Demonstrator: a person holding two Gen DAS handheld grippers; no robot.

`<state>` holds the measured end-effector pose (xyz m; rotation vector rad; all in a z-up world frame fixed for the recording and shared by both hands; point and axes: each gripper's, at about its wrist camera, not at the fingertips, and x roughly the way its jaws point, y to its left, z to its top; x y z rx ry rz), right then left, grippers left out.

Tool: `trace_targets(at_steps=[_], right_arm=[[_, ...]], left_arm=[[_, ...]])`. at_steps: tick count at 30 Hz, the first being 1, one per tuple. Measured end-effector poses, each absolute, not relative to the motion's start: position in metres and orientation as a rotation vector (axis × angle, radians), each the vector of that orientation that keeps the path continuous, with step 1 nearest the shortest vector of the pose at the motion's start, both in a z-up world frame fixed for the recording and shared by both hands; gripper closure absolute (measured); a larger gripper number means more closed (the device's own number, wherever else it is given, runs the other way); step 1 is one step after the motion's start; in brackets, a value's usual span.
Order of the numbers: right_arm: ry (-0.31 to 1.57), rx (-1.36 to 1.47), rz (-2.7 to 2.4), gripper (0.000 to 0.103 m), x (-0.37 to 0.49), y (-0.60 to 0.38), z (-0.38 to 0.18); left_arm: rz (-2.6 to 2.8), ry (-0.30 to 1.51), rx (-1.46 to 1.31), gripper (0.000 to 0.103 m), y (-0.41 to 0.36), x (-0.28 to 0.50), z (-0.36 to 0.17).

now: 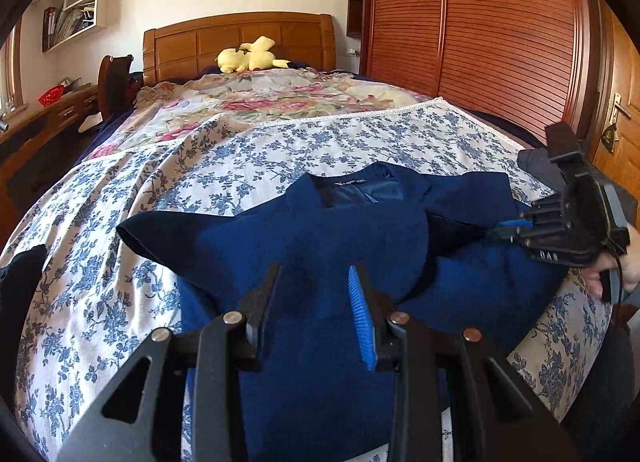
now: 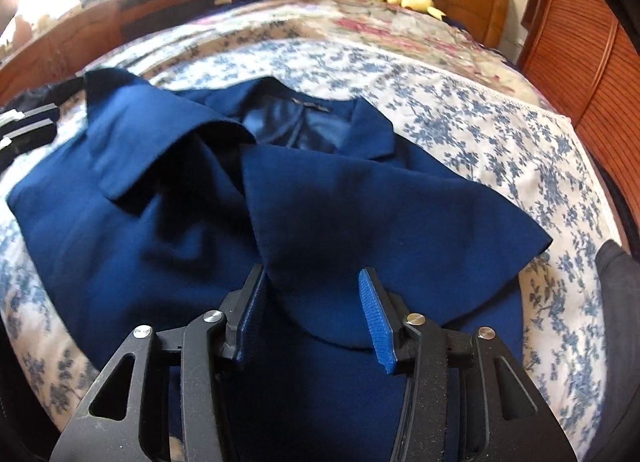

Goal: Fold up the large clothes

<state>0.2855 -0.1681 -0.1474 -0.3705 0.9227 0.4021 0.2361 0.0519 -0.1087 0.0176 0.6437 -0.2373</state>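
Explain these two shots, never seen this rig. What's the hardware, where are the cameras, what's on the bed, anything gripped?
No robot: a person holds a two-finger gripper in each hand, each with a fisheye camera looking along its fingers. One picture is from the left gripper, the other from the right gripper. A navy jacket lies on the blue-flowered sheet, sleeves folded in; a yellow plush toy sits by the headboard. Both pairs of jaws stand apart. Nothing is clamped, though a sleeve end lies between the right pair.
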Motion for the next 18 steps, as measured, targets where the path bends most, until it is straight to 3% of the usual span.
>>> trace_targets(at_steps=[10, 18], right_arm=[[0.794, -0.477, 0.340, 0.099, 0.363, -0.158, -0.096], [0.823, -0.498, 0.359, 0.099, 0.420, -0.118, -0.095]], left_arm=[[-0.188, 0.623, -0.012, 0.071, 0.069, 0.237, -0.105], [-0.175, 0.614, -0.041, 0.071, 0.079, 0.238, -0.104]])
